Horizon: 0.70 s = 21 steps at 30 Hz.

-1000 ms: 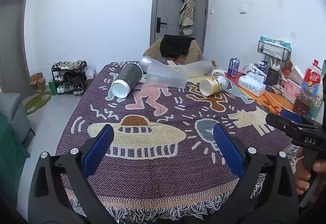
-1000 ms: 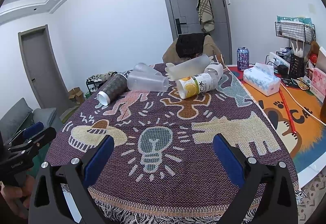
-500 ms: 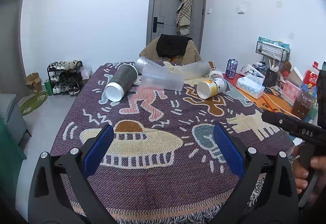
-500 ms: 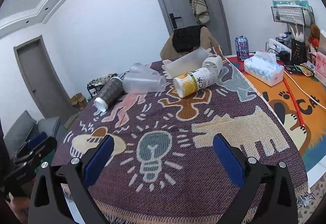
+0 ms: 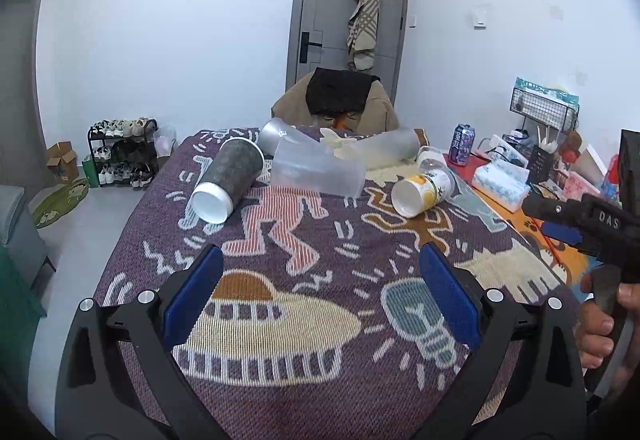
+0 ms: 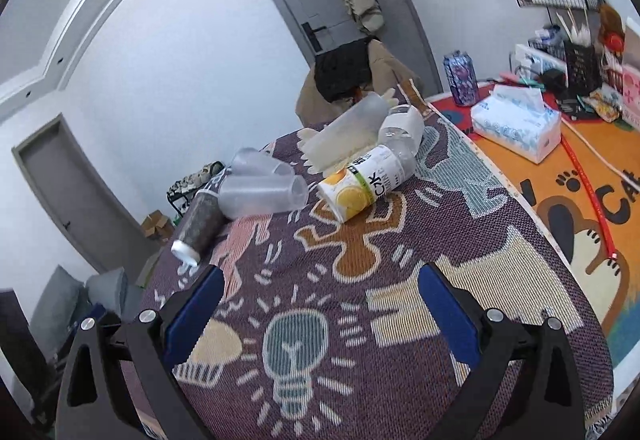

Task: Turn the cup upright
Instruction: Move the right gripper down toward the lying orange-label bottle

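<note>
Several cups lie on their sides at the far end of the patterned cloth. A dark cup [image 5: 228, 180] [image 6: 200, 226] with a white base lies at the left. A clear plastic cup [image 5: 316, 174] [image 6: 262, 196] lies beside it. A white cup with an orange print [image 5: 420, 192] [image 6: 362, 186] lies to the right, and a frosted cup [image 5: 384, 148] [image 6: 348, 130] behind. My left gripper [image 5: 316, 304] is open and empty above the near cloth. My right gripper [image 6: 316, 304] is open and empty too; it also shows at the right of the left wrist view [image 5: 580, 220].
The purple patterned cloth [image 5: 320, 320] covers the table. A tissue box [image 6: 516, 122], a purple can [image 6: 460, 78] and desk clutter sit on the orange mat [image 6: 580, 208] at the right. A chair with a jacket [image 5: 340, 100] stands behind the table. A shoe rack [image 5: 120, 152] stands at the left.
Both grippers have moved forward over the cloth towards the cups, which look larger now. The right wrist view has tilted. Both stay open.
</note>
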Tool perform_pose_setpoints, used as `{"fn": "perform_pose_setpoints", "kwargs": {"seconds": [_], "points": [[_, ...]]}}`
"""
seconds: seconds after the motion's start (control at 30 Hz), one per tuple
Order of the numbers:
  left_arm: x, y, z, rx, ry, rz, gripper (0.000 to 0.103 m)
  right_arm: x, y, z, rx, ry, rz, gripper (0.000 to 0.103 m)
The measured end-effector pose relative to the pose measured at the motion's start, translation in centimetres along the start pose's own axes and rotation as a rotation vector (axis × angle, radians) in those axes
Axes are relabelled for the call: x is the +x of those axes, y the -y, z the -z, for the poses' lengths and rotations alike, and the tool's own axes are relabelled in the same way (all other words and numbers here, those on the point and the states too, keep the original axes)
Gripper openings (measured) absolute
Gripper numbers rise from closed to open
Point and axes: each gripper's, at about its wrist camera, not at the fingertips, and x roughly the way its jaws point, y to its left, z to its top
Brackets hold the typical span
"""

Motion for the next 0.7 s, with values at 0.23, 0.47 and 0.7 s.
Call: {"fn": "perform_pose_setpoints", "kwargs": {"seconds": [0.23, 0.47, 0.7], "points": [[2.0, -0.1, -1.6, 0.002, -0.006, -0.009, 0.097, 2.8, 1.4, -3.3, 0.116, -0.026, -0.042, 0.095], [3.7, -0.6, -2.7, -0.016, -0.012, -0.018, 0.097, 7.0, 4.2, -5.9, 0.292, -0.094, -0.084, 0.090], [5.0, -1.8, -3.3, -0.039, -0.023, -0.029, 0.097, 10.4, 5.4, -8.6, 0.228, -0.179, -0.023, 0.089]]}}
